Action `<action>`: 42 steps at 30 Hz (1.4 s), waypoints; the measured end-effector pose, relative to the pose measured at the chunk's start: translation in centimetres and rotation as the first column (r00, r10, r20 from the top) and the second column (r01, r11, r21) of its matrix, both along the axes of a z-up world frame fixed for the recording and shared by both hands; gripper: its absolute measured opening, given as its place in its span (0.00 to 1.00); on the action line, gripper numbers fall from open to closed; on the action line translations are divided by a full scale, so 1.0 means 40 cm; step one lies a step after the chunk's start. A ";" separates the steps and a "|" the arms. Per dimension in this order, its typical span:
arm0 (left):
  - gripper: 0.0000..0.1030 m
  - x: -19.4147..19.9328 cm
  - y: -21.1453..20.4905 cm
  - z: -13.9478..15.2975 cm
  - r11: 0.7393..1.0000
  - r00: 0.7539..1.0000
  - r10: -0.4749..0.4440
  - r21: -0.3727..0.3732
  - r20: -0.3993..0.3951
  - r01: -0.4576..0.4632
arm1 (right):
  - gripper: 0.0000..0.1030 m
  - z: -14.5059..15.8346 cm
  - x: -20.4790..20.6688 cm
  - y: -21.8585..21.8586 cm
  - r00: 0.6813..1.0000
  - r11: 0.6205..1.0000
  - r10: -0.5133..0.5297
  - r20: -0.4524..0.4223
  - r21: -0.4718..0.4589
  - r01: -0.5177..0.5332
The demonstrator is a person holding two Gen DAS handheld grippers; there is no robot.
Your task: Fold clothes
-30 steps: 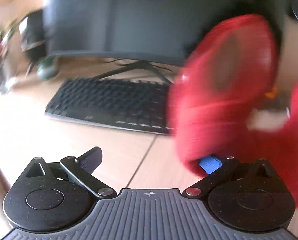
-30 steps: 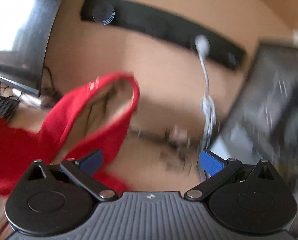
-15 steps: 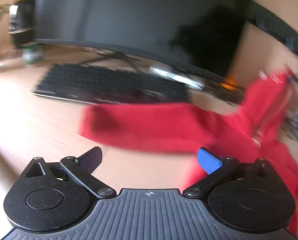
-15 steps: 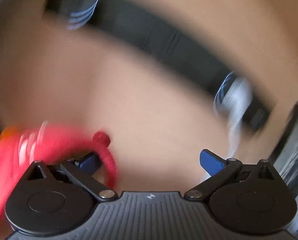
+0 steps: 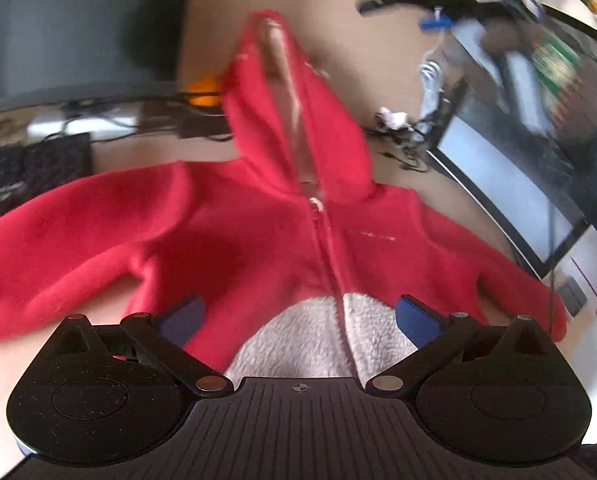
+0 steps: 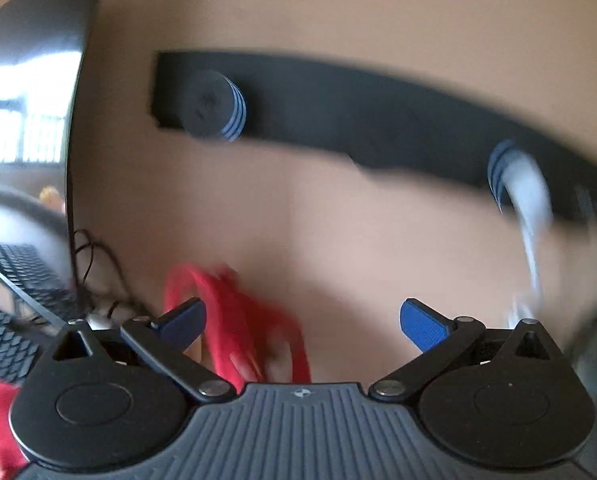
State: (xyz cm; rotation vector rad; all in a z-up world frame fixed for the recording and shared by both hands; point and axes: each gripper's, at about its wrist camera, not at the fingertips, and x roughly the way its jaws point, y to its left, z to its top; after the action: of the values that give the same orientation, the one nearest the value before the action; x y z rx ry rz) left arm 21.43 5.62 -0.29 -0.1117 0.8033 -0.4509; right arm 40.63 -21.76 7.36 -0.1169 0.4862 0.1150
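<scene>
On the surface (image 5: pixel 234 148), the red hoodie (image 5: pixel 258 232) is being spread flat, zipper up, while the left gripper (image 5: pixel 298 316) and the right gripper (image 6: pixel 302 320) are being held wide open and empty, so probably a sleeve is to be grasped next.

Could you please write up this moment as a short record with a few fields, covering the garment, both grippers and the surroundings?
garment: red hoodie, zipped front facing up, spread on the desk, hood pointing away
lining: pale fleece patch at the hem
left gripper: open, over the hem, holding nothing
right gripper: open, red fabric blurred between the fingers, not clamped
nearby: keyboard, monitor, cables
image quality: motion blur in both views
</scene>
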 end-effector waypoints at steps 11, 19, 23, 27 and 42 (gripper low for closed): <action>1.00 0.093 -0.004 -0.131 0.996 0.989 0.087 0.039 -0.122 -0.083 | 1.00 -0.432 -0.382 -0.053 0.904 0.970 -0.055 -0.423 0.191 0.148; 1.00 0.132 -0.036 -0.144 0.990 0.992 0.111 0.097 -0.054 -0.106 | 1.00 -0.453 -0.246 -0.062 0.925 0.990 -0.062 -0.374 0.097 0.105; 1.00 0.181 -0.041 -0.143 0.987 0.987 0.152 0.059 -0.050 -0.149 | 1.00 -0.455 -0.164 -0.069 0.932 0.996 -0.052 -0.358 0.050 0.074; 1.00 0.151 -0.013 -0.120 0.990 0.988 0.139 0.038 -0.069 -0.137 | 1.00 -0.431 -0.142 -0.067 0.946 0.998 -0.045 -0.320 0.019 0.054; 1.00 -0.240 0.096 0.000 0.942 0.994 -0.090 0.331 0.069 0.062 | 1.00 -0.330 -0.783 0.004 0.936 0.998 0.056 -0.348 -0.008 -0.062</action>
State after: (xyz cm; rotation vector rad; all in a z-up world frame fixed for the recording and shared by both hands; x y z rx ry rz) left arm 11.81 9.47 -0.29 0.2482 0.7920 -0.3861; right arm 9.31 -21.60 -5.86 -0.1302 0.8386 0.1918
